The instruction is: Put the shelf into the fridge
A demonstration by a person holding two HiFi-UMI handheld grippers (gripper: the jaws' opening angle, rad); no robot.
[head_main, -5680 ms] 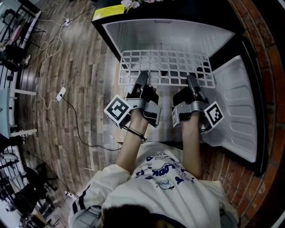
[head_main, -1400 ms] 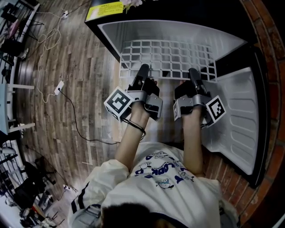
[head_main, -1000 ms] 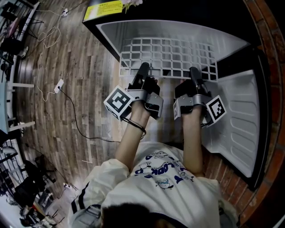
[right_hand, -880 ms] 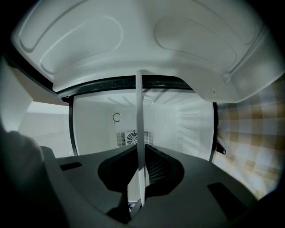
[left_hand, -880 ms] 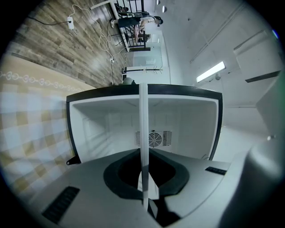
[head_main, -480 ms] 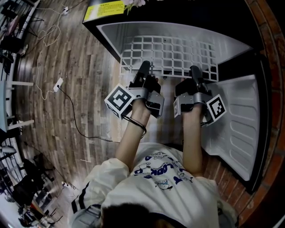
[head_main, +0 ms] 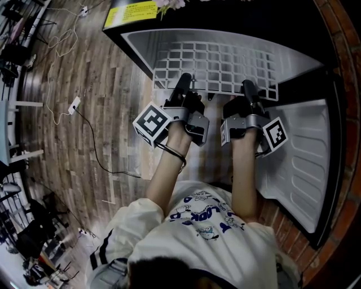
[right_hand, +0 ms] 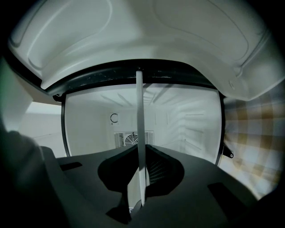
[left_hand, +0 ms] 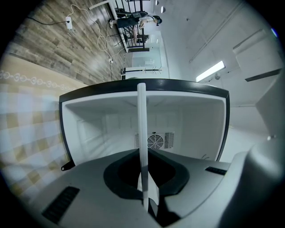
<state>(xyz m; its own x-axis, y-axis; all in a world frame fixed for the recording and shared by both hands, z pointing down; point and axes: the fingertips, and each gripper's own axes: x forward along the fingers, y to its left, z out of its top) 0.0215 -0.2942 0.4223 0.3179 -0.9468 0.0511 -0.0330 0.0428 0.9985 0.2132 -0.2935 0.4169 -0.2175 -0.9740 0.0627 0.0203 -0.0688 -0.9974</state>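
A white wire-grid shelf (head_main: pixel 217 65) lies level, most of it inside the open fridge (head_main: pixel 141 42). My left gripper (head_main: pixel 181 86) is shut on the shelf's near edge at the left. At the right of that edge my right gripper (head_main: pixel 249 88) is shut on it too. In the left gripper view the shelf (left_hand: pixel 141 129) shows edge-on as a white bar between the jaws, with the fridge's back wall and fan vent (left_hand: pixel 154 141) behind. The right gripper view shows the same edge-on shelf (right_hand: pixel 140 133) and the vent (right_hand: pixel 132 139).
The fridge door (head_main: pixel 302 158) stands open at the right, its white inner liner facing up. A brick wall (head_main: pixel 344 51) runs behind it. Cables and a power strip (head_main: pixel 74 105) lie on the wooden floor at the left. A yellow label (head_main: pixel 137 11) sits on the fridge top.
Both grippers have pushed the shelf farther into the fridge; less of the grid sticks out in front of the opening than before.
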